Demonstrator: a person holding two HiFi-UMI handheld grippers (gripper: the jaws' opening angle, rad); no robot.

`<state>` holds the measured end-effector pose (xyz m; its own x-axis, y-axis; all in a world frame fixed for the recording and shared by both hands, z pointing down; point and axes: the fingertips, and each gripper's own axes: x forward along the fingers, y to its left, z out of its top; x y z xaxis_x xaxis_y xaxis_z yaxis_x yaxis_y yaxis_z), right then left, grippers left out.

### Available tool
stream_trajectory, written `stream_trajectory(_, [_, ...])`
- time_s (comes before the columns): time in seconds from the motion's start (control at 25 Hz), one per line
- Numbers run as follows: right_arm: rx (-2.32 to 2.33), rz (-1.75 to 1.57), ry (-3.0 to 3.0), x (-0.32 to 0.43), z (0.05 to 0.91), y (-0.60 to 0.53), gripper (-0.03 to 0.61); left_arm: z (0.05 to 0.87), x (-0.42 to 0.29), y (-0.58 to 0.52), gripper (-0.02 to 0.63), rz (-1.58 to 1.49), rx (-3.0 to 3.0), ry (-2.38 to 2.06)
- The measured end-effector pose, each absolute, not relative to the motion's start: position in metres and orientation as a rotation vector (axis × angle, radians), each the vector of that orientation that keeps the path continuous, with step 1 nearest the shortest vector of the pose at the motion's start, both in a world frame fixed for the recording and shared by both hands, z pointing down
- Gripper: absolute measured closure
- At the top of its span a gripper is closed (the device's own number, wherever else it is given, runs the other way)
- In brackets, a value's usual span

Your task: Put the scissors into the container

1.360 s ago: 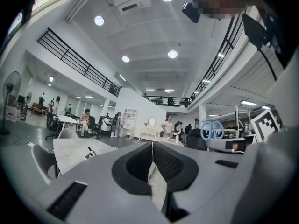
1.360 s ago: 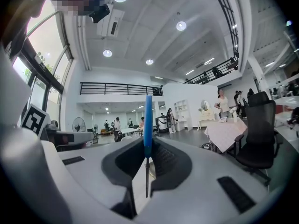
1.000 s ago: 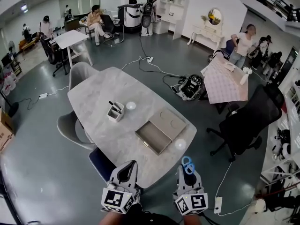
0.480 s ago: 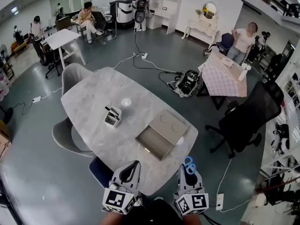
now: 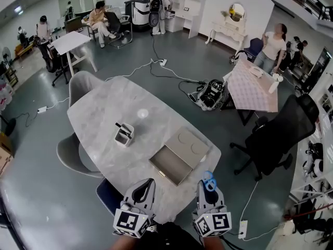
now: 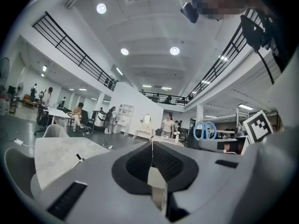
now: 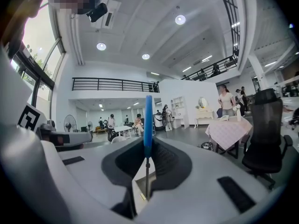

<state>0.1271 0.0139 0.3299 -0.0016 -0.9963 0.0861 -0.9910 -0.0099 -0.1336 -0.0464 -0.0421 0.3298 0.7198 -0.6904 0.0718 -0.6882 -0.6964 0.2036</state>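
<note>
Blue-handled scissors [image 5: 208, 182] stick up out of my right gripper [image 5: 208, 187], which is shut on their blades, just off the near edge of the marble table [image 5: 104, 111]. In the right gripper view the scissors [image 7: 147, 120] stand edge-on between the jaws of the right gripper [image 7: 146, 171]. The container [image 5: 168, 164], a shallow grey open box with a flat lid part [image 5: 188, 144] behind it, lies on the table ahead of both grippers. My left gripper [image 5: 143, 185] is shut with nothing in it; the left gripper view shows the same of the left gripper [image 6: 151, 148], with the scissors [image 6: 204, 130] off to its right.
A white pen cup [image 5: 124, 134] with a dark pen stands left of the container, a small white disc [image 5: 142, 113] beyond it. Grey chairs [image 5: 82, 85] sit at the table's left, a blue seat [image 5: 106, 191] below its near edge, a black office chair [image 5: 281, 134] to the right.
The table and container have slid slightly down the head view, towards the grippers. Both grippers keep their places and the right one still holds the scissors.
</note>
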Motion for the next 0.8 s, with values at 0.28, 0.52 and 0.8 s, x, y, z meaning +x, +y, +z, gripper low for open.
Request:
stream_trajectory(0.28, [-2.146,-0.248,2.249,0.139,0.332,-0.014,0.548,0.333,-0.031,-0.062,0.597,-0.006,2.691,-1.135])
stream_trajectory(0.52, [-2.118,-0.308,2.31,0.144,0.352,-0.034,0.548,0.345,-0.021,-0.071,0.597,0.029,2.663,-1.136])
stream_trajectory(0.8, [-2.06,-0.451,2.45,0.143,0.394,-0.061,0.548,0.373,-0.015,-0.081,0.597,0.085,2.6,-1.142])
